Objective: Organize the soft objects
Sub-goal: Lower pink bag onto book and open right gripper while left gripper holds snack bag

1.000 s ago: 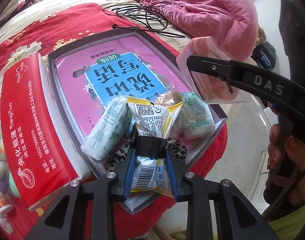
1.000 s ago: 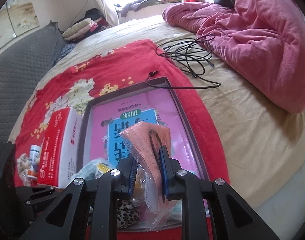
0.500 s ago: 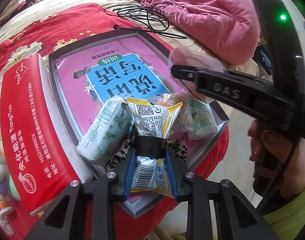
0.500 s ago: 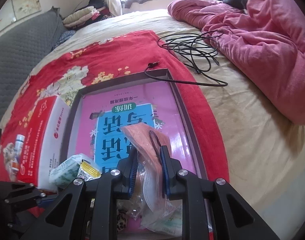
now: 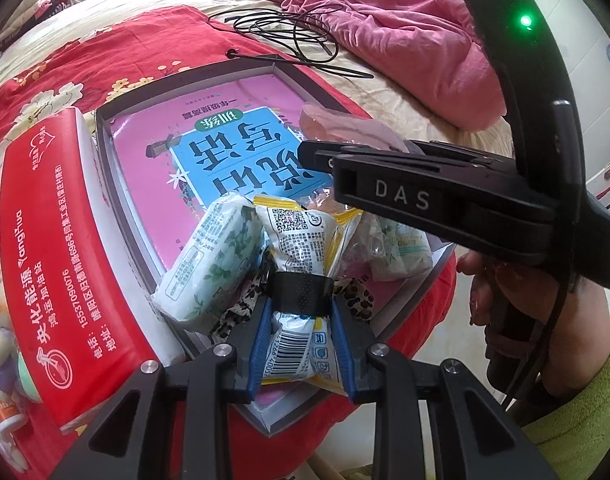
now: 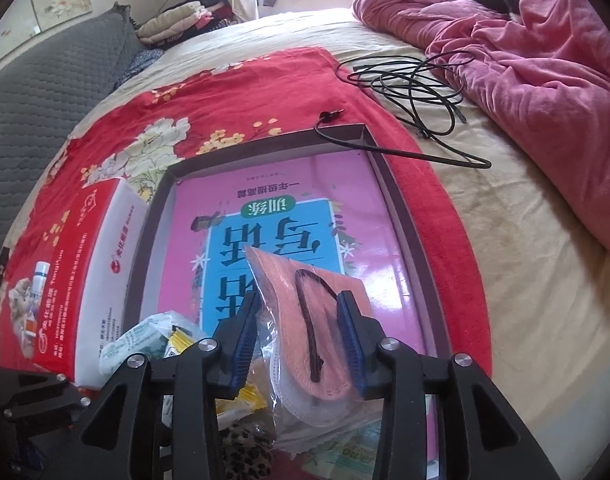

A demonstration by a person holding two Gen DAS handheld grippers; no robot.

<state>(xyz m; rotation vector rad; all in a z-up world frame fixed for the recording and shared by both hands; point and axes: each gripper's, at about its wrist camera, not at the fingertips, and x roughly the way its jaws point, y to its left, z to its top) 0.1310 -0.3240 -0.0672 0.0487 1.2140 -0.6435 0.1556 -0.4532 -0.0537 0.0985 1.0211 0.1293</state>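
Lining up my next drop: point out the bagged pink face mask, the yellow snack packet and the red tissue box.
bagged pink face mask [image 6: 305, 312], right wrist view, on its pink cloth.
yellow snack packet [image 5: 295, 240], left wrist view, on its printed panel.
red tissue box [image 5: 45, 260], left wrist view, on its red face.

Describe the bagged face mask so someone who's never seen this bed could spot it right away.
Find the shallow grey tray on the red floral cloth, lined with a pink book. At its near end, between the right gripper's parted blue pads, lies the face mask: salmon-orange with a dark ear loop, in clear plastic, unlike the printed snack packets beside it.
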